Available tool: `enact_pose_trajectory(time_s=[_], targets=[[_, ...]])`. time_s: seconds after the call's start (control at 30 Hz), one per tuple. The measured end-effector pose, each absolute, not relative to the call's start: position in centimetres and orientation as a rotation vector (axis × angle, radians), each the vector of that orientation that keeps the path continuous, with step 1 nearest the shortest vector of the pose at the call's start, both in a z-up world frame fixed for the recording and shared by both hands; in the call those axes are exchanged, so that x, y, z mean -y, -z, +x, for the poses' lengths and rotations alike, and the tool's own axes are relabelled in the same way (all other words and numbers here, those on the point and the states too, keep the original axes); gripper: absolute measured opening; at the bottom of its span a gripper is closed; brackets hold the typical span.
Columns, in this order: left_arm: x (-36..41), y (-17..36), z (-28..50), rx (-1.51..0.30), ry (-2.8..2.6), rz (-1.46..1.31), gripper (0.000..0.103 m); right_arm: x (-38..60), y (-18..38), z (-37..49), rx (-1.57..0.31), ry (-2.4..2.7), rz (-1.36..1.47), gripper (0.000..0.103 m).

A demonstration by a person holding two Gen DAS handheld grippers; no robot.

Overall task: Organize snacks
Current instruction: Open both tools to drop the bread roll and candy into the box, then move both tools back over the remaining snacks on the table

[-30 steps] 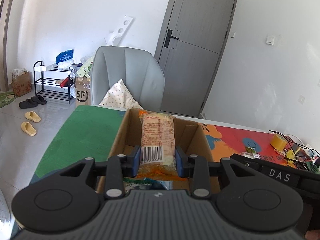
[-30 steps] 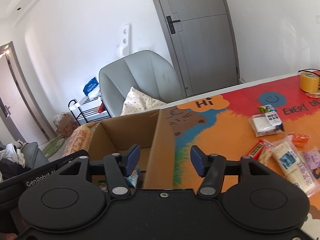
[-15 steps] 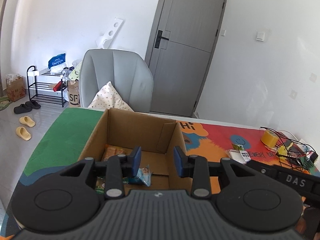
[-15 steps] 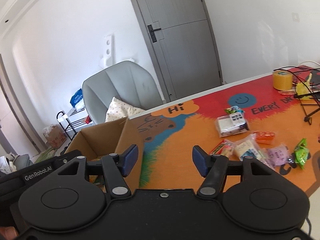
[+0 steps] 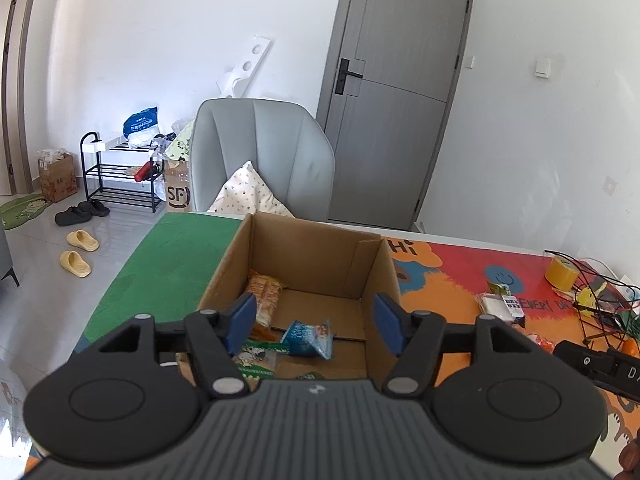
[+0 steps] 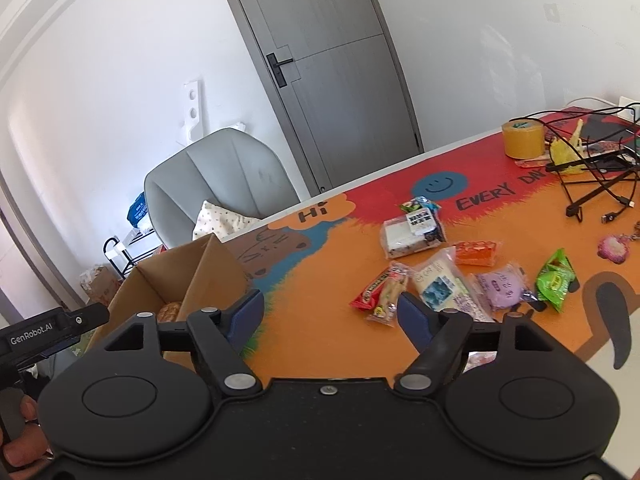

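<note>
Your left gripper (image 5: 314,326) hangs over the box (image 5: 390,280), jaws just spread and nothing between them. The long orange pack (image 5: 266,294) lies inside against the box's left wall, with a blue pack (image 5: 310,336) and a green pack (image 5: 258,358) on the floor nearer you. Your right gripper (image 6: 330,312) is over the mat (image 6: 320,340) beside the box, jaws also just widened and empty (pads clear of everything). Ahead of it the loose snacks lie together: red pack (image 6: 380,292), white pack (image 6: 440,286), purple pack (image 6: 502,286), green bag (image 6: 556,278).
</note>
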State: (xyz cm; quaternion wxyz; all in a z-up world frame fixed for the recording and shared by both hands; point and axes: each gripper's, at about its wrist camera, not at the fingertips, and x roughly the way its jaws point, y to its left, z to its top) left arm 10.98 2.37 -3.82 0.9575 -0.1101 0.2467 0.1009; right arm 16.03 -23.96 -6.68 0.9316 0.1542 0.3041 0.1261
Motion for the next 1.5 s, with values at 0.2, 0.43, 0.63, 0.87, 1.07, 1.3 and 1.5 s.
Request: enact_pose_trajectory(time_s=[0.2, 0.43, 0.63, 0.87, 1.07, 1.3, 1.5], targets=[[0.2, 3.9, 10.8, -0.506, -0.171, -0.198, 0.081, 26.8, 7.3, 15.3, -0.630, -0.216, 0.331, 0.080], [3.9, 4.3, 10.9, -0.511, -0.126, -0.146, 0.089, 29.8, 7.8, 14.4, -0.639, -0.172, 0.342, 0.084], [6.3, 4.5, 11.0, -0.514, -0.086, -0.120, 0.090, 31.6, 8.3, 13.9, -0.642, -0.150, 0.350, 0.085], [8.7, 5.2, 12.0, -0.535, -0.058, -0.119, 0.091, 33.4, 8.9, 13.9, -0.637, -0.112, 0.354, 0.084], [11.1, 6.1, 13.2, -0.544, -0.018, -0.110, 0.091, 35.2, 9.6, 14.4, -0.634, -0.073, 0.375, 0.080], [12.7, 7.3, 15.2, -0.553, -0.001, -0.104, 0.090, 36.6, 11.0, 15.8, -0.644, -0.048, 0.412, 0.063], [13.7, 8.5, 17.3, -0.566, 0.008, -0.090, 0.086, 37.6, 12.3, 17.4, -0.673, -0.035, 0.438, 0.055]])
